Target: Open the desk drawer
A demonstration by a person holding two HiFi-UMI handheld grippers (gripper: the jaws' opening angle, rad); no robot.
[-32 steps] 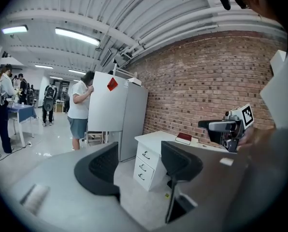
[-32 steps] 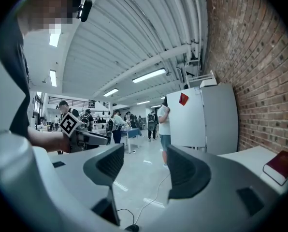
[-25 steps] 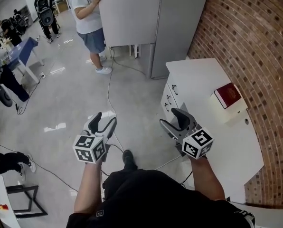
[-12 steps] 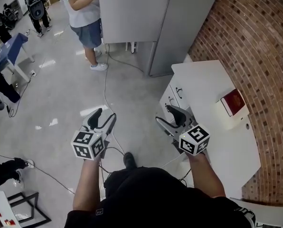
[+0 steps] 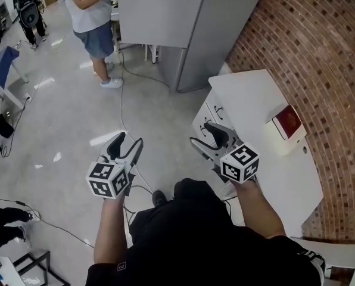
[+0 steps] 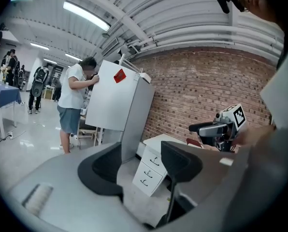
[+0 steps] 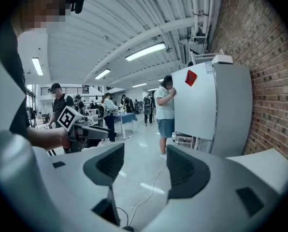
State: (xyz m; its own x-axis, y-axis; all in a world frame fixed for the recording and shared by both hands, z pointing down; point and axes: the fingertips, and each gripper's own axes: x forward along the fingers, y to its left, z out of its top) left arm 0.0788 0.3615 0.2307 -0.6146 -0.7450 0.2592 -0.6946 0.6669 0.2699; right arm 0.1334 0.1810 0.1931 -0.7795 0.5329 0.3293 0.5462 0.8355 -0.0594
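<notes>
Left claw: jaws apart, nothing between them. Held out over the grey floor, well apart from the desk. Its own view looks through the gap at the drawer stack: three white fronts, each with a small dark handle, all flush and shut.

Right claw: jaws apart, empty. Held in the air just beside the desk's front, tips pointing toward the drawer fronts. No contact with a handle, as far as the steep head view lets me judge; which drawer it lines up with I cannot tell. Its own view shows only floor and the far room between the jaws.

Desk surface: white, set against the brick wall. A red book-like item lies on a pale box on the wall side. The drawer stack sits at the end of the desk nearest the tall grey cabinet.

A person in a white top and denim shorts stands at the cabinet's front. A thin cable runs across the floor from the cabinet toward the wearer's feet.
</notes>
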